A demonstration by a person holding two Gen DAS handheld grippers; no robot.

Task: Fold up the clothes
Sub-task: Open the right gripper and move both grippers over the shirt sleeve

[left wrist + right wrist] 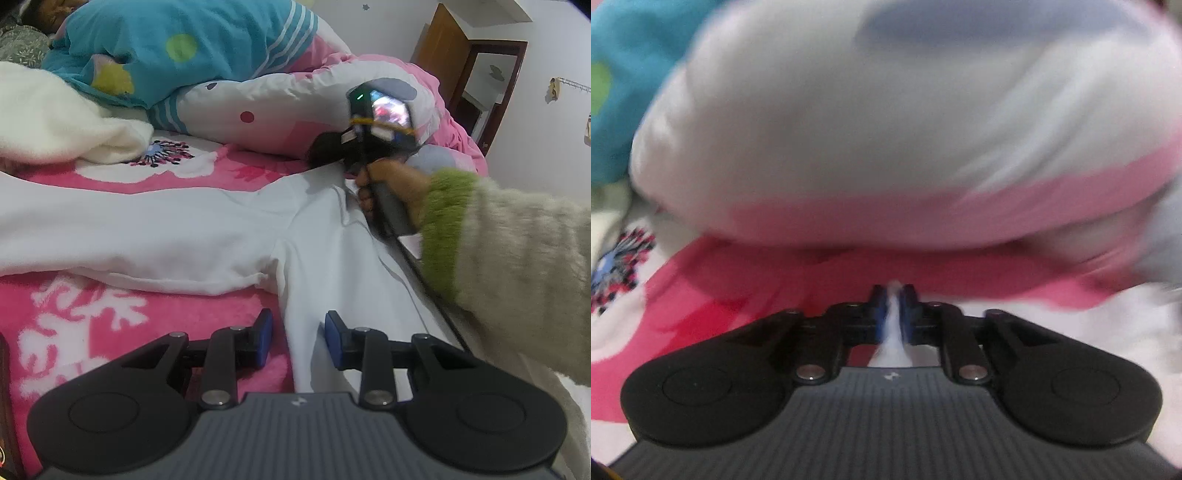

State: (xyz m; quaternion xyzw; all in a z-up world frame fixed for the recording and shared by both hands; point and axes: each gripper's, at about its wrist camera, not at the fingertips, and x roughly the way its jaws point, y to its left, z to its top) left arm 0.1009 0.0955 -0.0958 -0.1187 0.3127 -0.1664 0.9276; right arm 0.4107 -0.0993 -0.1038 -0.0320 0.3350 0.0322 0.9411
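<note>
While white garment (177,229) spreads on bed, right tool (894,306) clamped on its edge, left tool (298,341) apart above it.

The white garment (177,236) is smooth, thin cloth, and the pink blanket (85,317) under it looks fluffy. The left gripper (298,341) is matt black plastic with blue pads.

I see a bed (92,332) covered in a pink fleece blanket with white flower shapes, running under and ahead of my left tool (298,341). A white garment (166,236) lies spread flat on it just ahead of that tool. Beyond it rests a bunched white-and-pink quilt (295,99), a cream fleece (55,122) ahead to the left, and a teal spotted cover (177,40) farthest off.
</note>
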